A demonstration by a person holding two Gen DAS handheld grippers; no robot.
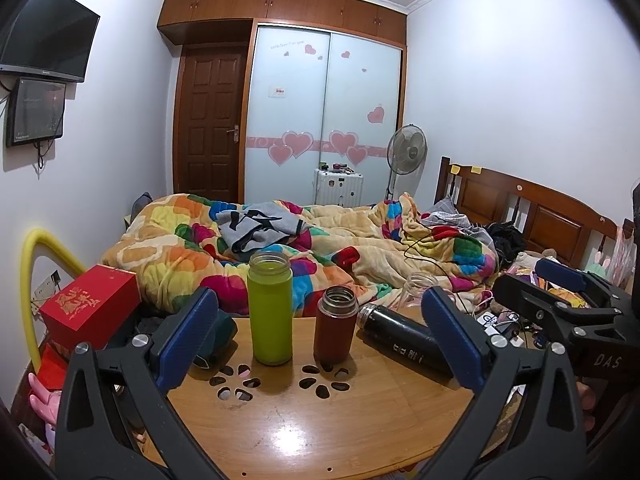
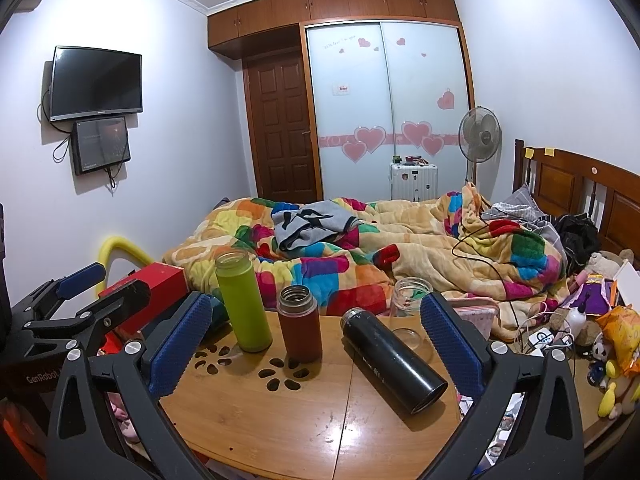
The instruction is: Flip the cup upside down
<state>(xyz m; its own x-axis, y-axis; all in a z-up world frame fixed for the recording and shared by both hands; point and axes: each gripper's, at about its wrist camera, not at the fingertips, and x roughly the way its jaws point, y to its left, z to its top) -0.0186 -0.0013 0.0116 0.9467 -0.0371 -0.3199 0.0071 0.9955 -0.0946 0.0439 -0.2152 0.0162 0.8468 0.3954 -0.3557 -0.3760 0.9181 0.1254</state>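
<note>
Both the left gripper (image 1: 320,344) and right gripper (image 2: 316,340) hover spread wide, holding nothing; the black cup (image 2: 394,358) lies on its side on the wooden table (image 2: 280,432), right of the upright red cup (image 2: 299,324); best clamped mid-body, square across, then stood mouth-down

On the wooden table (image 2: 280,432) we count four cups: one green (image 2: 243,304) at eleven o'clock, one brown (image 2: 299,324), one black (image 2: 394,360) lying down, one clear glass (image 2: 410,304) at one o'clock.
</note>
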